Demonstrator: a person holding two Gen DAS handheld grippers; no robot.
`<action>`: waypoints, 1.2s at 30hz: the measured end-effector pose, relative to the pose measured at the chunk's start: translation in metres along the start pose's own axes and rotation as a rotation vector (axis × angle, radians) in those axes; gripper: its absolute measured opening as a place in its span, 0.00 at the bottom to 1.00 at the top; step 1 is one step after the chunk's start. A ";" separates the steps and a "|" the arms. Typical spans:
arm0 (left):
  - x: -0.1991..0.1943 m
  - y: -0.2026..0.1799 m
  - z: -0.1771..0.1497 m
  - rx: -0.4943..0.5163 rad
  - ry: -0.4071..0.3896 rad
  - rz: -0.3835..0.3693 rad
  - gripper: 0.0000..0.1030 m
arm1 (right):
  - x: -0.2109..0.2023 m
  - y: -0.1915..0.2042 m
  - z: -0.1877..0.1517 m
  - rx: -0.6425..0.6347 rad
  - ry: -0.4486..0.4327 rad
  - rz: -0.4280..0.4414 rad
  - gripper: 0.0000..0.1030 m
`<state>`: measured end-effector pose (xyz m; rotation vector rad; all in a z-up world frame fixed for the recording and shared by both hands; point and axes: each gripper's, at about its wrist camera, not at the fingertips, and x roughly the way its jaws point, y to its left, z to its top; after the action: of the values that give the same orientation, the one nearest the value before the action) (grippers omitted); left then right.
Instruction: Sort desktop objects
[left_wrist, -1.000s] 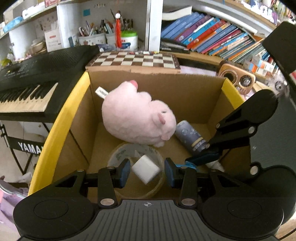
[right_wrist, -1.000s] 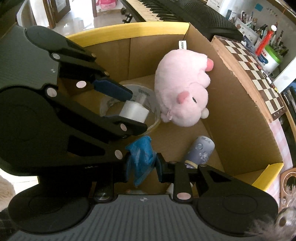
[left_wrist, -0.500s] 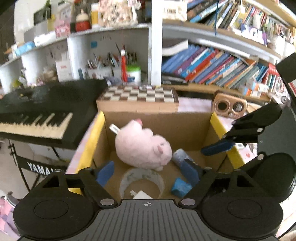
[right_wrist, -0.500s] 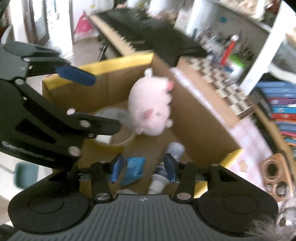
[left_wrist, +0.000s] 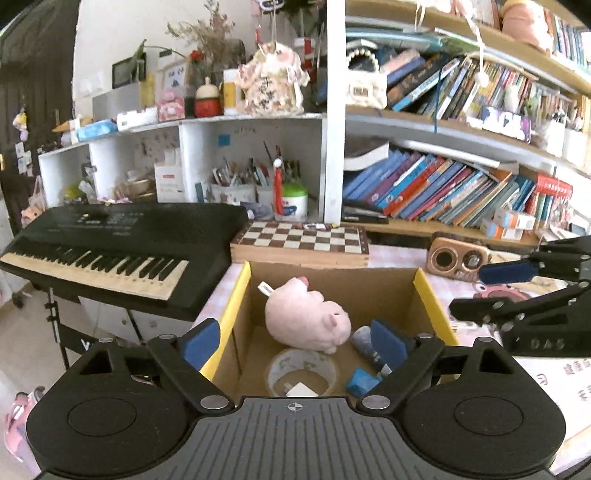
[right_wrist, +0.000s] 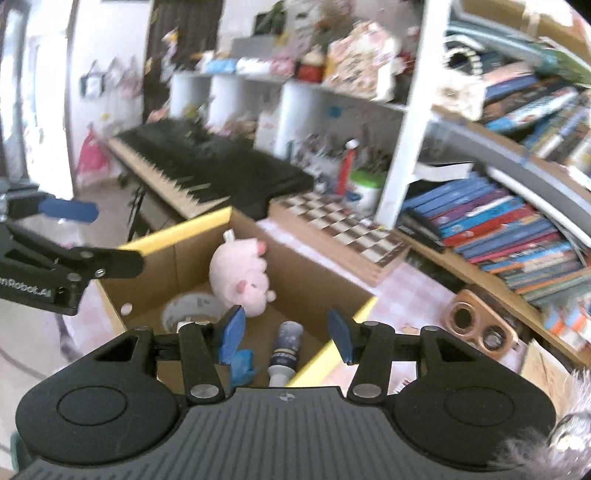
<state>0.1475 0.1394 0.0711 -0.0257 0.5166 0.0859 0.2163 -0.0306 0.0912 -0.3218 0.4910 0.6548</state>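
My two wrist cameras look down from above, near the cardboard box (left_wrist: 332, 280); both share it (right_wrist: 295, 273) and the bookshelf (left_wrist: 443, 192).

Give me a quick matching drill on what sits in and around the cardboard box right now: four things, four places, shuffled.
Things:
1. pink plush toy
2. tape roll
3. chessboard
4. wooden speaker

Places:
A. on the desk past the box's far wall
B. inside the cardboard box, against its far wall
C. on the desk to the right of the box, below the books
D. flat on the box floor, nearer the camera than the toy

Pairs: 1-B, 2-D, 3-A, 4-C
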 end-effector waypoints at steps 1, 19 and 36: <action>-0.005 0.000 -0.001 -0.004 -0.006 -0.002 0.89 | -0.006 0.000 -0.002 0.018 -0.011 -0.015 0.47; -0.075 0.000 -0.039 -0.037 -0.089 0.034 0.90 | -0.094 0.015 -0.057 0.260 -0.126 -0.239 0.47; -0.099 -0.008 -0.081 -0.018 -0.039 0.036 0.90 | -0.108 0.052 -0.109 0.308 -0.033 -0.231 0.48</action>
<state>0.0224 0.1197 0.0498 -0.0322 0.4769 0.1256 0.0726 -0.0927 0.0497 -0.0741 0.5061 0.3519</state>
